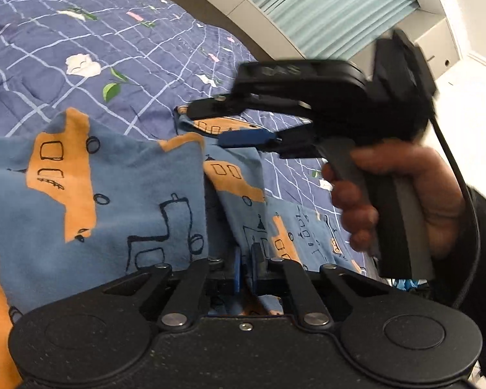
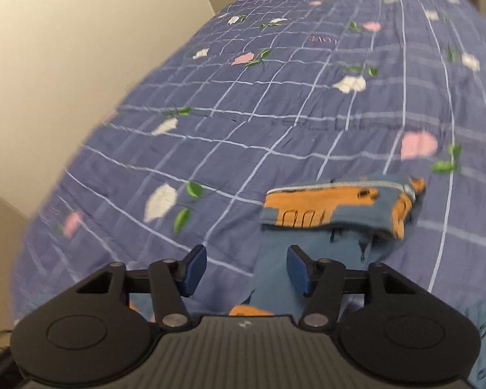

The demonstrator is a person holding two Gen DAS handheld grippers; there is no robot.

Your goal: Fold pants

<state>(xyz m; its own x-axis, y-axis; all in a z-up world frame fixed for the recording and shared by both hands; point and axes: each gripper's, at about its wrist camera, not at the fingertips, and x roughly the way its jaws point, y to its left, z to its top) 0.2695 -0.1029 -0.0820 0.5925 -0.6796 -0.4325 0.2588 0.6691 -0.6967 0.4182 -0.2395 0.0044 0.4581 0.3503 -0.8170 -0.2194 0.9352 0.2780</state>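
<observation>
pants: blue with orange print, on the bed, one part lifted
left gripper: clamped on pants fabric
right gripper: jaws apart, nothing pinched, over a pants leg

The left wrist camera sits just behind its own left gripper, close over the pants, facing across the bed toward the curtained window; the right wrist camera looks steeply down past the right gripper at the quilt; both views share quilt and pants; the left view also catches the right gripper from the side.
</observation>
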